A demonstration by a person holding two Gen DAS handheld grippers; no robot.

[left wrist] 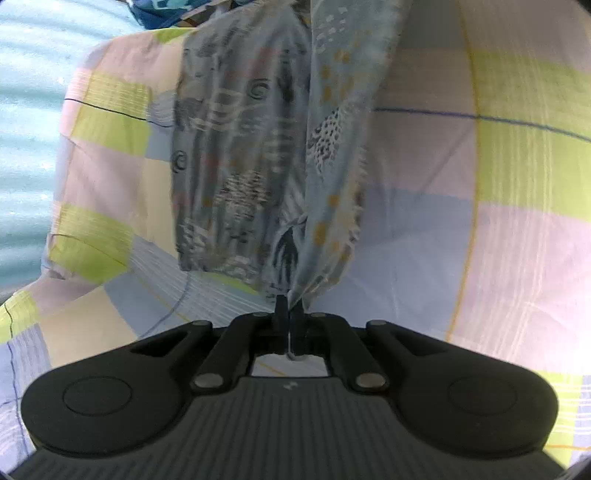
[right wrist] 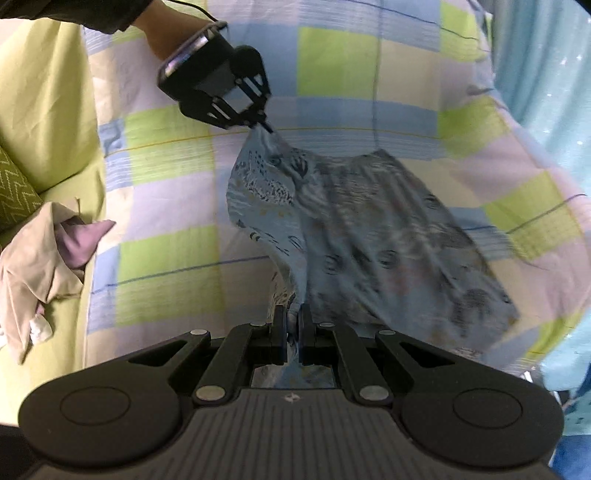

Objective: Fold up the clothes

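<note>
While both of your grippers are pinching the same piece of cloth, the blue patterned garment [right wrist: 354, 236] is hanging stretched between them above the checked bedsheet [right wrist: 332, 66]. Your left gripper [left wrist: 291, 308] is showing its jaws pressed together on a bunched edge of the fabric, with the cloth rising away from the fingertips in two hanging folds. In the right wrist view that same left gripper [right wrist: 266, 127] is sitting at the far top corner of the garment, with your hand [right wrist: 166, 33] and a dark sleeve [right wrist: 85, 14] behind it. Your right gripper [right wrist: 291, 321] is clamping another gathered edge nearer to you; the fabric is passing between the two fingers and showing again in the gap behind them. From these two held points the garment is spreading out to the right, its lower far edge draping toward the sheet, though you cannot tell whether it is touching there. The print is looking blurred in both views.

Off to the left of the bedsheet, a beige and mauve garment [right wrist: 40, 266] is lying crumpled on a plain green cover [right wrist: 40, 110], well apart from the piece you are holding. A teal curtain-like fabric [right wrist: 554, 92] is hanging at the right.
</note>
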